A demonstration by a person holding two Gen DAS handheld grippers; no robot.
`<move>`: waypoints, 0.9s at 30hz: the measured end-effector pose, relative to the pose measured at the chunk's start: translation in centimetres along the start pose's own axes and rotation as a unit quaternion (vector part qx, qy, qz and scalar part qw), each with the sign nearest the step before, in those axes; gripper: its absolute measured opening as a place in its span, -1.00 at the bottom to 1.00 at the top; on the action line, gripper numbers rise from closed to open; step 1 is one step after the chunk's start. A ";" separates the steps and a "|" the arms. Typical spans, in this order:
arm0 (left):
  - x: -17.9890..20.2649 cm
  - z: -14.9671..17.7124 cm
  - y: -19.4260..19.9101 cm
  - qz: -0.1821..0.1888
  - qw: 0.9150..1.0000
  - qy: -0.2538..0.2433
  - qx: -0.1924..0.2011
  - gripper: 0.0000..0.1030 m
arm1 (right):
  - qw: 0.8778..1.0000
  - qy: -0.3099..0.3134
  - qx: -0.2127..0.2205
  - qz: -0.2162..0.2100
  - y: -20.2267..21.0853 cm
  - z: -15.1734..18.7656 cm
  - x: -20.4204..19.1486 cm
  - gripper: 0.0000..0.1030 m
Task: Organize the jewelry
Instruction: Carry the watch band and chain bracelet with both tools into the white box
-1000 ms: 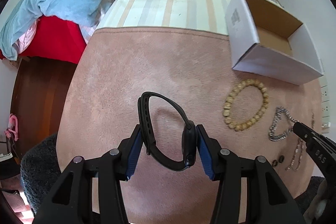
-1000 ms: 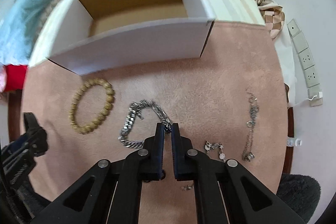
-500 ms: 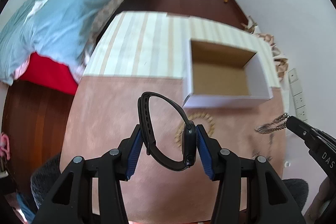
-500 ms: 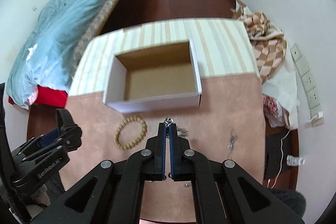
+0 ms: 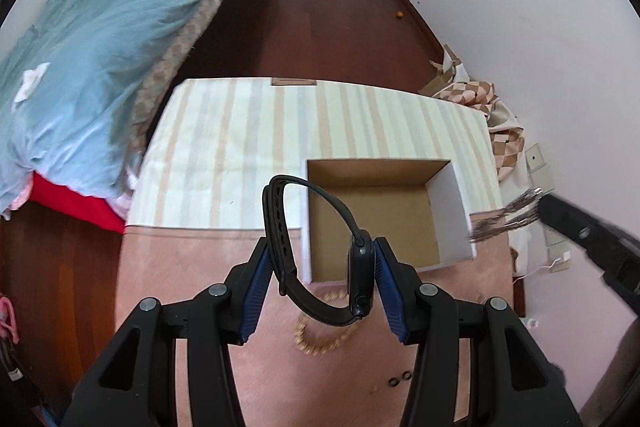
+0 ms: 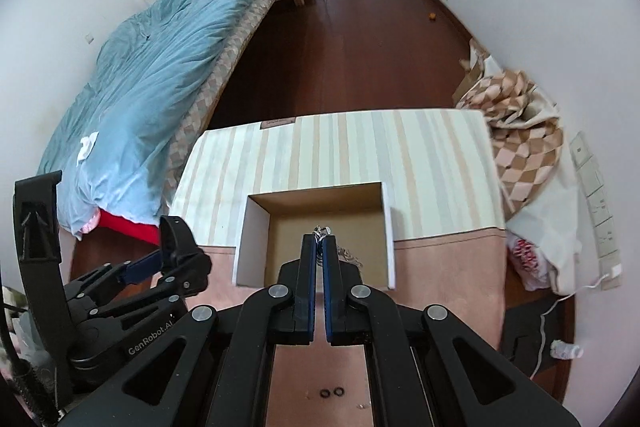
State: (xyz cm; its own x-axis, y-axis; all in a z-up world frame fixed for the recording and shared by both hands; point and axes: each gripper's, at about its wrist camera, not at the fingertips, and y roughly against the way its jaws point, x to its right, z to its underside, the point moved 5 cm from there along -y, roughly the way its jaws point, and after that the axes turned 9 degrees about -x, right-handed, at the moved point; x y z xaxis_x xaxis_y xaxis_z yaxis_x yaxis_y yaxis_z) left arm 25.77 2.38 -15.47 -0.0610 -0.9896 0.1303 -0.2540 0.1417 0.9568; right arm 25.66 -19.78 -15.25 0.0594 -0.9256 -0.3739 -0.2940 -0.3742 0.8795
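Observation:
My left gripper point(image 5: 320, 259) is shut on a black smartwatch point(image 5: 360, 269) with its strap looped up, held high above the pink mat just left of the open white cardboard box point(image 5: 452, 199). My right gripper point(image 6: 319, 243) is shut on a silver chain bracelet point(image 6: 347, 255), which hangs over the box point(image 6: 252, 235); the bracelet shows blurred in the left wrist view point(image 5: 506, 215), next to the right gripper point(image 5: 544, 207). A wooden bead bracelet point(image 5: 320, 341) lies on the mat below the watch. The left gripper also shows in the right wrist view point(image 6: 172, 247).
Two small dark rings point(image 6: 332, 392) lie on the pink mat point(image 5: 180, 267). A striped cloth point(image 5: 248, 147) covers the surface behind the box. A bed with a blue duvet point(image 5: 88, 47) is at the left; a checked blanket point(image 6: 520, 131) lies at the right.
Both grippers have risen well above the mat. The right gripper lifted the silver chain off the mat and carried it over the box. The left still holds the watch.

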 end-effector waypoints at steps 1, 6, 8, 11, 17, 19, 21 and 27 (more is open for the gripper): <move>0.2 -0.7 -0.6 0.003 1.000 -0.004 -0.006 -0.10 | 1.000 -0.005 -0.007 -0.004 -0.8 -0.6 0.3 -0.95; 0.5 -2.8 -3.8 0.024 0.999 0.000 -0.042 -0.03 | 0.999 -0.021 -0.041 -0.015 -4.7 -2.6 1.7 -0.95; 0.6 -3.4 -5.0 0.038 0.998 0.005 -0.058 -0.03 | 0.998 -0.021 -0.053 -0.013 -6.1 -3.2 2.0 -0.95; 0.7 -4.3 -6.7 0.059 0.995 0.012 -0.081 -0.03 | 0.998 -0.012 -0.064 -0.009 -7.7 -3.9 2.1 -0.94; -0.1 -5.9 -6.9 0.039 0.996 0.024 -0.073 0.81 | 0.993 -0.016 -0.114 -0.027 -10.4 -4.4 2.5 -0.90; -0.6 -6.2 -6.5 0.022 0.997 0.026 -0.067 0.82 | 0.992 -0.020 -0.123 -0.015 -10.8 -4.1 3.0 -0.61; -1.0 -6.3 -6.1 0.008 0.998 0.025 -0.061 0.90 | 0.993 -0.017 -0.120 0.004 -10.7 -3.7 3.4 -0.15; -2.4 -5.2 -5.4 -0.038 0.998 0.024 -0.036 0.95 | 0.992 0.011 -0.109 0.063 -10.0 -2.4 3.6 0.14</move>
State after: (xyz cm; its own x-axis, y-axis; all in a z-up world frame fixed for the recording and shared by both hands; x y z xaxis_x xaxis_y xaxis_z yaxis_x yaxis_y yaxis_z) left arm 32.31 3.91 -19.59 0.0030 -0.9978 0.0669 -0.1861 0.0651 0.9804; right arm 31.10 -19.48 -24.69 0.0561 -0.9659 -0.2526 -0.0866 -0.2567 0.9626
